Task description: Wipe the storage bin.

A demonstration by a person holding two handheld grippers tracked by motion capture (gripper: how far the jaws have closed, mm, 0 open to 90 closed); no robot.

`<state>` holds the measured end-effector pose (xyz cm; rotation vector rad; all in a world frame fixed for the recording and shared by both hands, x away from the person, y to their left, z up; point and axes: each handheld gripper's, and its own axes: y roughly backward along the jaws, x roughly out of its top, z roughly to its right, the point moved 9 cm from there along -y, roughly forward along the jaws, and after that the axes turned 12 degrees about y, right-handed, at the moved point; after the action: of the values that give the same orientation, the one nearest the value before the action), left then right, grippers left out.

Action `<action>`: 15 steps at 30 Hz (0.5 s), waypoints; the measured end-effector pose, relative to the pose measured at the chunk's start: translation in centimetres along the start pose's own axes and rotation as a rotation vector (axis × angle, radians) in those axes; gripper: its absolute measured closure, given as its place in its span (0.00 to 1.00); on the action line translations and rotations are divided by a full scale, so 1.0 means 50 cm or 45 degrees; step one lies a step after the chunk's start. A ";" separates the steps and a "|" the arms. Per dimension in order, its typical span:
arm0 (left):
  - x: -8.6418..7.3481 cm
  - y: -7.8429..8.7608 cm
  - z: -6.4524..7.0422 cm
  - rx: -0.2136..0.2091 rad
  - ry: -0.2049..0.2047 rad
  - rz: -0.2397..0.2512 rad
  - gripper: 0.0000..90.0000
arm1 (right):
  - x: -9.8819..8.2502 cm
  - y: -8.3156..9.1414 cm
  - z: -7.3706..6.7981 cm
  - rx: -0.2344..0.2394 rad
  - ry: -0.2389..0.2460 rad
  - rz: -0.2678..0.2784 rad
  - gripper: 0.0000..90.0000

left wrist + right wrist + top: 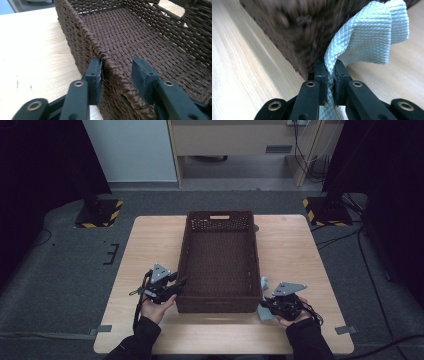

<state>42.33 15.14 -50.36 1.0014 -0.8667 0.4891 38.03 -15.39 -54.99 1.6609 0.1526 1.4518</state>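
A dark brown woven basket sits in the middle of a light wooden table, with a person's two hands at its near corners, each holding a black claw.

The left claw straddles the basket's braided rim at the near left corner. In the left gripper view, one pad lies against the outside of the wall, while the other pad stands inside the basket, clear of the rim. So this claw is part-way closed around the wall and not yet clamped on it. The rim's lower end is cut off at the bottom of that view, and the basket's far end runs out of the picture.

The right claw is closed on a pale blue quilted cloth, just beside the basket's near right corner. In the right gripper view the cloth is pinched between the two pads and rises above them in a fold. Its lower end is hidden under the claw. The basket wall behind the cloth is blurred, so its weave is hard to make out there. From the high view the cloth is small and partly covered by the claw and the hand, and whether it touches the basket cannot be told.

The person's dark sleeves are cut off at the bottom edge.
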 end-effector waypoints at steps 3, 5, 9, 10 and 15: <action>0.003 0.000 -0.001 0.047 0.022 0.014 0.74 | -0.015 -0.013 0.000 0.008 -0.019 -0.045 0.94; 0.006 -0.001 -0.002 0.065 0.042 0.028 0.76 | -0.017 -0.013 0.001 0.010 -0.021 -0.046 0.94; 0.009 -0.005 -0.004 0.077 0.063 0.037 0.77 | 0.007 0.012 0.010 -0.032 -0.022 0.037 0.94; 0.010 -0.007 -0.003 0.084 0.065 0.042 0.77 | 0.016 0.023 0.013 -0.044 -0.028 0.074 0.94; 0.012 -0.012 -0.003 0.103 0.072 0.045 0.77 | 0.058 0.069 0.019 -0.115 -0.022 0.190 0.94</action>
<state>43.20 14.98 -50.22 1.0430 -0.8204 0.5839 38.18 -16.19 -50.45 1.6392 -0.0468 1.5321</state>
